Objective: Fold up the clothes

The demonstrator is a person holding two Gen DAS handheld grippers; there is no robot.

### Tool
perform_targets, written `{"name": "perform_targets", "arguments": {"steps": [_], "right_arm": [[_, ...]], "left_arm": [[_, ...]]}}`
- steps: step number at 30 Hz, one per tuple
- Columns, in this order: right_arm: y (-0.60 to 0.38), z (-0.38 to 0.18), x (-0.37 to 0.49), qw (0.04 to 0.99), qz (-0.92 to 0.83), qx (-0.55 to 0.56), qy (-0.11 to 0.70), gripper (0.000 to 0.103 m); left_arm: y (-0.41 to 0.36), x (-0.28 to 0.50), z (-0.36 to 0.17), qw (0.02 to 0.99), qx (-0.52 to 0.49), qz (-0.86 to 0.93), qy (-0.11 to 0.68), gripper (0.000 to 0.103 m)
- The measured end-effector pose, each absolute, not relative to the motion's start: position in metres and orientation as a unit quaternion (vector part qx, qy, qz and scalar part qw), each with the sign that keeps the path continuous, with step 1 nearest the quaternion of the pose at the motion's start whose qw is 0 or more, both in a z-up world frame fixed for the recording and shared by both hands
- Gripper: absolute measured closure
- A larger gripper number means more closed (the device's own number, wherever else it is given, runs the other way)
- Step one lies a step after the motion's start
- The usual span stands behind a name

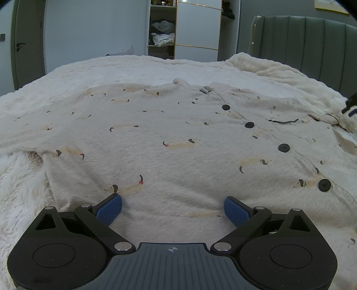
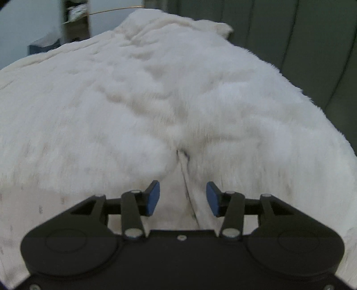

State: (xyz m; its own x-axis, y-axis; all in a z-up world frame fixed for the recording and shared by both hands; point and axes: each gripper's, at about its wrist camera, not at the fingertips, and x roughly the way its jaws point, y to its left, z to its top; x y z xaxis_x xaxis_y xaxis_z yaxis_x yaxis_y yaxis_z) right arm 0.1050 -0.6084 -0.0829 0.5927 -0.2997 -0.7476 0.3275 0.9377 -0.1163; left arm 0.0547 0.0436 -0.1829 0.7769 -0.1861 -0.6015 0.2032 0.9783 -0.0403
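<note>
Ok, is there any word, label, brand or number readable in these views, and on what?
No readable text in either view.
Left gripper: a small compass-like emblem on its body, no letters.
Shirt: a light neck tag, too small to read; the print is small shapes, not words.
Framed picture on the wall: cut off, unreadable.

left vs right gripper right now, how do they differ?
The left gripper has its jaws spread wide over the flat, printed, buttoned shirt. The right gripper has narrower jaws, straddling a raised fold of cloth against the furry blanket; its view is blurred. Both are open, gripping nothing.
</note>
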Motion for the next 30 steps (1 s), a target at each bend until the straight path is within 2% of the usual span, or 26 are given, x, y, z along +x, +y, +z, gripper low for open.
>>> {"name": "perform_targets", "arguments": {"steps": [6, 8, 9, 10, 11, 14, 25, 28, 30], "right_arm": [[-0.570, -0.125, 0.079, 0.882, -0.101, -0.134, 0.439, 0.056], [-0.566, -0.134, 0.083, 0.875, -0.118, -0.168, 0.439, 0.061], [-0.563, -0.139, 0.085, 0.870, -0.131, -0.189, 0.436, 0.068], [-0.560, -0.144, 0.086, 0.865, -0.144, -0.209, 0.433, 0.091], [-0.560, -0.142, 0.086, 0.865, -0.158, -0.214, 0.425, 0.103], [-0.561, -0.128, 0.079, 0.874, -0.181, -0.220, 0.393, 0.103], [-0.563, 0.057, 0.068, 0.935, -0.178, -0.171, 0.254, 0.103], [-0.567, 0.035, 0.127, 0.905, -0.198, -0.206, 0.316, 0.100], [-0.575, -0.005, 0.174, 0.872, -0.232, -0.210, 0.376, 0.082]], "left_arm": [[0.042, 0.054, -0.183, 0.943, 0.017, -0.102, 0.317, 0.004], [0.043, 0.054, -0.183, 0.943, 0.017, -0.102, 0.318, 0.004], [0.043, 0.054, -0.183, 0.942, 0.017, -0.103, 0.318, 0.004], [0.043, 0.054, -0.183, 0.942, 0.017, -0.103, 0.318, 0.004], [0.043, 0.054, -0.183, 0.942, 0.017, -0.103, 0.318, 0.004], [0.043, 0.054, -0.183, 0.942, 0.018, -0.103, 0.318, 0.004], [0.041, 0.056, -0.184, 0.943, 0.017, -0.101, 0.318, 0.003], [0.041, 0.059, -0.185, 0.942, 0.016, -0.104, 0.320, 0.002], [0.041, 0.060, -0.185, 0.941, 0.015, -0.105, 0.321, 0.001]]}}
